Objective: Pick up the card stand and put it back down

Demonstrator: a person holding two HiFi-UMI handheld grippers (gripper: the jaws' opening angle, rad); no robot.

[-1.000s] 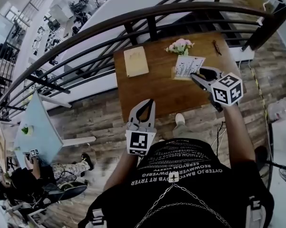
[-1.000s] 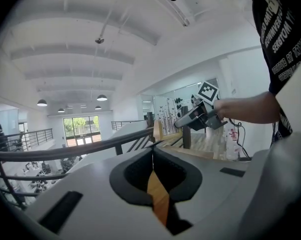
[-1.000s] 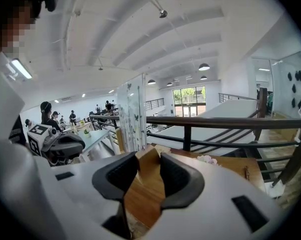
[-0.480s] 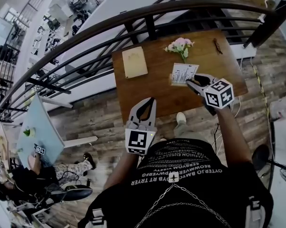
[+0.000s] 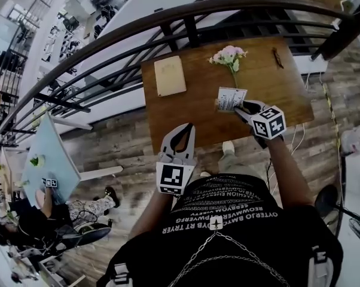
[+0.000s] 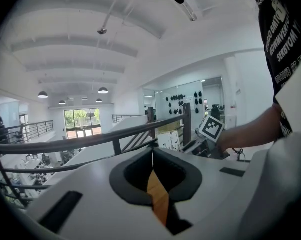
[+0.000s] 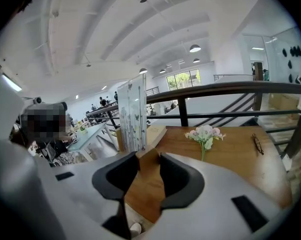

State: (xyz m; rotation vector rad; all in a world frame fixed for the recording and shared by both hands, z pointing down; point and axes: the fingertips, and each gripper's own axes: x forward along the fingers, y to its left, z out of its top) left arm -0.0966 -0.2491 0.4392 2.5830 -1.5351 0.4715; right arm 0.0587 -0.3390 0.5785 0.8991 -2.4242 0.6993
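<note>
The card stand [image 5: 230, 98] is a white printed card upright in a small wooden block. My right gripper [image 5: 242, 107] is shut on that block from the right, low over the brown wooden table [image 5: 186, 112]; whether the block touches the wood I cannot tell. In the right gripper view the card [image 7: 132, 115] rises just left of the jaws, and the block [image 7: 146, 160] sits between them. My left gripper [image 5: 186, 128] hangs shut and empty off the table's front edge. In the left gripper view its tips [image 6: 151, 151] meet, with a strip of table showing below them.
A pink flower sprig [image 5: 228, 55] lies behind the stand, a tan pad [image 5: 170, 75] sits at the back left, and a small dark item [image 5: 278, 57] lies at the back right. A dark metal railing [image 5: 186, 17] runs along the table's far side.
My right gripper has come down toward the table with the card stand in it. The left gripper has hardly shifted.
</note>
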